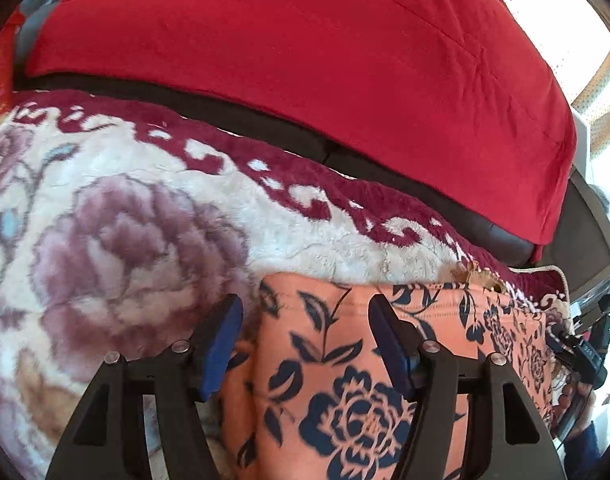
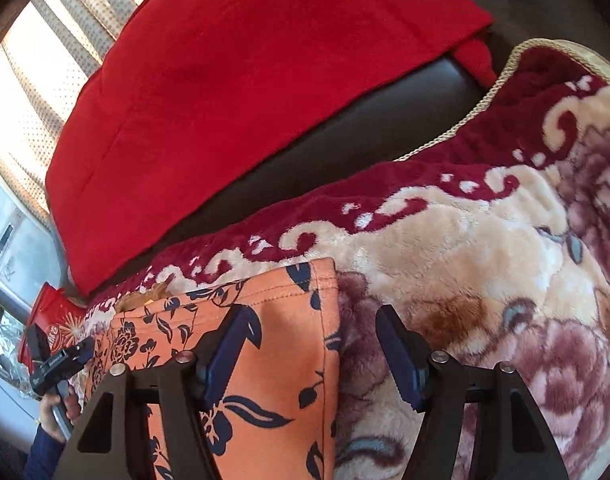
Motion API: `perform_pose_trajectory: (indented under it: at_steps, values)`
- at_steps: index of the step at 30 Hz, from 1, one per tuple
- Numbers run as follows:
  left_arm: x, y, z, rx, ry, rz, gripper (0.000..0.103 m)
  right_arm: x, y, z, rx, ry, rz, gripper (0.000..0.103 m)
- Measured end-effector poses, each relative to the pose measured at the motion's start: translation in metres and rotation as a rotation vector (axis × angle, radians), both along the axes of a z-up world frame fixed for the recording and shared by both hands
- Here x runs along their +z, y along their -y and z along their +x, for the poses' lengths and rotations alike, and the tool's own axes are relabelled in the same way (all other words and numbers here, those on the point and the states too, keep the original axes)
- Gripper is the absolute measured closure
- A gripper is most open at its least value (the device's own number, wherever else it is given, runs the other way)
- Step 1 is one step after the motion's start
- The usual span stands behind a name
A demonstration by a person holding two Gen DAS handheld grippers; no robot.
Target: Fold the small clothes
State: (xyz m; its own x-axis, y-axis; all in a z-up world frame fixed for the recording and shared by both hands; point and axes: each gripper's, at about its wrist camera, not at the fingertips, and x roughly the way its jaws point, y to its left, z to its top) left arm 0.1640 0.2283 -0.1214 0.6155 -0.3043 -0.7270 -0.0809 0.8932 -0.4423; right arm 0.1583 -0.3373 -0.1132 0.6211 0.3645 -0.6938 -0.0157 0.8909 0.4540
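Note:
An orange garment with a dark blue flower print lies flat on a plush floral blanket. My left gripper is open and hovers over the garment's left edge, empty. In the right wrist view the same garment lies at lower left. My right gripper is open over the garment's right edge, empty. The other gripper and the hand that holds it show at the far left of that view.
A red cloth drapes over a dark sofa back behind the blanket. A curtained window is at the left of the right wrist view. A red packet lies near the sofa's end.

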Motion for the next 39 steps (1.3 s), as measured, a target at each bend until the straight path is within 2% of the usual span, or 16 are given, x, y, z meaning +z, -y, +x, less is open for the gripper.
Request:
perform_pose_trajectory:
  at_steps: [3,6,7,8,9,10,12,16,20,22,26,29,31,34,36,39]
  values:
    - [-0.003,0.000,0.006,0.012,-0.011,-0.005,0.074,-0.002,-0.004,0.003,0.009,-0.004,-0.009,0.050]
    - [-0.002,0.001,0.004,-0.003,-0.002,0.010,0.093,-0.004,-0.010,0.006,0.025,-0.009,-0.034,0.053]
    - [-0.001,0.001,0.004,-0.007,0.002,0.008,0.094,-0.005,-0.011,0.008,0.027,-0.008,-0.048,0.054]
    - [0.000,0.001,0.002,-0.005,0.012,0.013,0.095,-0.005,-0.012,0.008,0.029,-0.006,-0.050,0.060]
    - [0.003,0.001,0.000,-0.004,0.022,0.017,0.096,-0.004,-0.013,0.009,0.030,-0.002,-0.052,0.071]
    - [0.006,0.001,-0.002,-0.004,0.035,0.020,0.096,-0.003,-0.014,0.010,0.029,0.000,-0.062,0.074]
    - [0.015,0.003,-0.008,-0.002,0.068,0.045,0.096,-0.002,-0.019,0.014,0.048,-0.009,-0.083,0.091]
    - [0.039,0.006,-0.025,0.007,0.145,0.075,0.097,0.004,-0.024,0.012,0.060,0.001,-0.112,0.094]
    - [0.071,0.009,-0.058,0.023,0.241,0.105,0.097,0.028,-0.023,-0.007,0.028,0.079,-0.107,0.096]
    - [0.091,0.012,-0.083,0.031,0.307,0.136,0.097,0.052,-0.024,-0.027,0.018,0.152,-0.116,0.097]
    - [0.135,0.017,-0.166,0.060,0.473,0.162,0.097,0.101,-0.018,-0.087,-0.031,0.325,-0.078,0.097]
    - [0.152,0.019,-0.229,0.073,0.535,0.170,0.097,0.127,-0.011,-0.143,-0.073,0.430,-0.025,0.097]
    - [0.162,0.020,-0.254,0.069,0.558,0.199,0.097,0.140,-0.006,-0.172,-0.087,0.478,-0.008,0.097]
    - [0.169,0.015,-0.247,0.052,0.557,0.216,0.097,0.143,-0.001,-0.161,-0.073,0.463,-0.006,0.097]
    - [0.161,0.011,-0.219,0.059,0.534,0.238,0.097,0.136,0.001,-0.126,-0.066,0.427,-0.007,0.097]
    - [0.117,0.008,-0.143,0.036,0.383,0.265,0.096,0.095,-0.001,-0.058,-0.062,0.296,-0.050,0.096]
